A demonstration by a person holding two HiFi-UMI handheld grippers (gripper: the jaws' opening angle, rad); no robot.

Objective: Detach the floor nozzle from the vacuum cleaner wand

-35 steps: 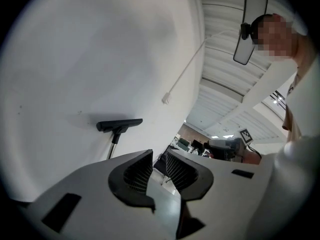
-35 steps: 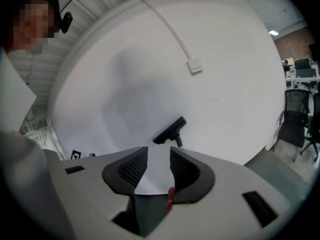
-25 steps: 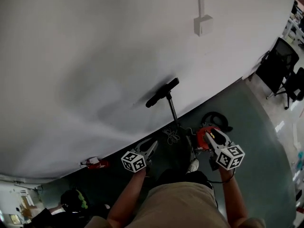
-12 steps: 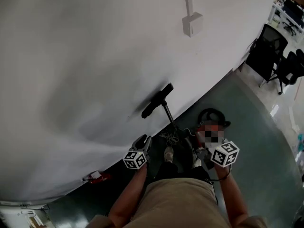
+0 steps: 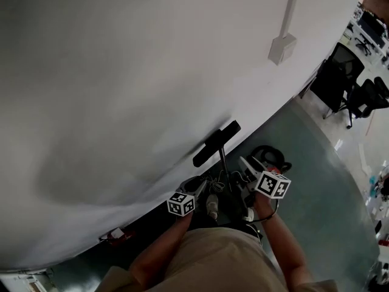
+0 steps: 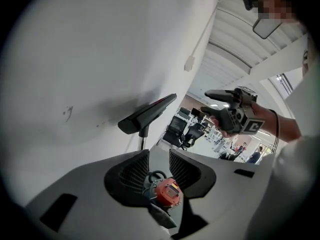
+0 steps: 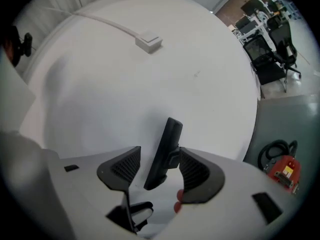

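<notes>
The black floor nozzle [image 5: 216,143] is raised against the white wall on the end of the thin wand [image 5: 223,165]. My left gripper [image 5: 196,186] is low on the wand's left, its jaws apart and empty. In its own view the left gripper [image 6: 159,157] frames the red vacuum body [image 6: 167,191], with the nozzle [image 6: 147,114] above. My right gripper [image 5: 248,165] is at the wand's right, jaws opening. The right gripper [image 7: 159,158] shows the nozzle [image 7: 165,151] in its gap, with no pad pressing on it.
A white junction box [image 5: 282,47] on a conduit is fixed to the wall. Black office chairs [image 5: 340,78] stand at the right. The black hose [image 7: 276,149] coils beside the red vacuum body [image 7: 283,172]. A small red object [image 5: 114,233] lies by the wall's foot.
Both grippers have moved in toward the wand. The right one left the red vacuum body, rolled, and its jaws went from shut to apart. The left jaws have spread a little.
</notes>
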